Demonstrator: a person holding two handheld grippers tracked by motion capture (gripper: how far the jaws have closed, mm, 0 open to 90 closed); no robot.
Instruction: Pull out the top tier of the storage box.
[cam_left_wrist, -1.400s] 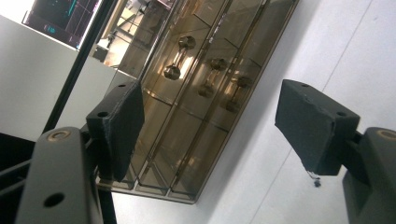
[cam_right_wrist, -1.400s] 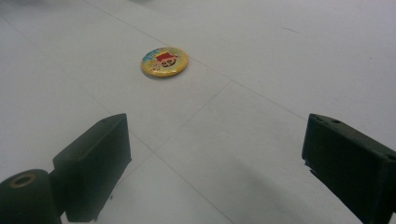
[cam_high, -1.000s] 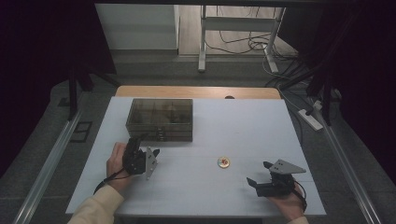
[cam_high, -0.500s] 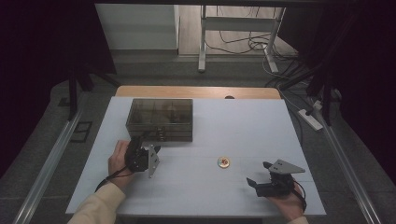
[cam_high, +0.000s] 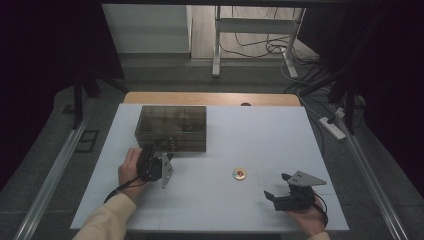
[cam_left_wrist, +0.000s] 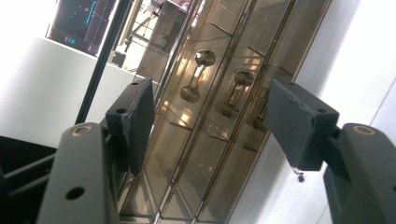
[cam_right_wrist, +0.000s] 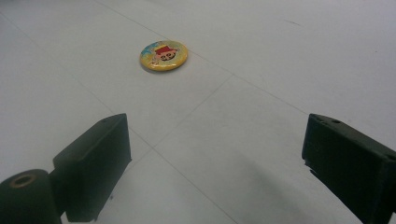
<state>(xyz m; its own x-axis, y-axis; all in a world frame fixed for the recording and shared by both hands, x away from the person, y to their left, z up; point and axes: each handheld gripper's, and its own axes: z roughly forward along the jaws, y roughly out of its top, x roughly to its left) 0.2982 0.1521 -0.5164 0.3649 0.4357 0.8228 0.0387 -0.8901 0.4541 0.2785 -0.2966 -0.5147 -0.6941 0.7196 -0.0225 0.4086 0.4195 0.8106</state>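
Dark room, white tabletop (cam_high: 250, 135) lit from above, cables and a metal stand leg on the floor behind it. Smoked clear compartment box (cam_high: 172, 126) sat at the back-left of the tabletop, lid down. Left gripper (cam_high: 167, 150) was right at the box's near edge, rolled onto its side, held by the left hand (cam_high: 131, 169). In the left gripper view (cam_left_wrist: 210, 121) the box (cam_left_wrist: 205, 102) stood just ahead, seen through the gap between the jaws; small metal dumbbell-shaped parts (cam_left_wrist: 198, 74) were visible inside its compartments. Jaws had just been closing but were still clearly apart, pads (cam_left_wrist: 135, 121) not pressing on the box, nothing gripped.

Round yellow badge (cam_high: 239, 174) with a cartoon print lay flat on the open tabletop, well apart from the box, between the two grippers and nearer the right one. Right gripper (cam_high: 277, 186) rested low near the front-right edge in the right hand (cam_high: 307, 220), pointing toward the badge. Right gripper view (cam_right_wrist: 215, 158): jaws wide, empty, bare tabletop between them, badge (cam_right_wrist: 163, 55) ahead and left of centre, not touched
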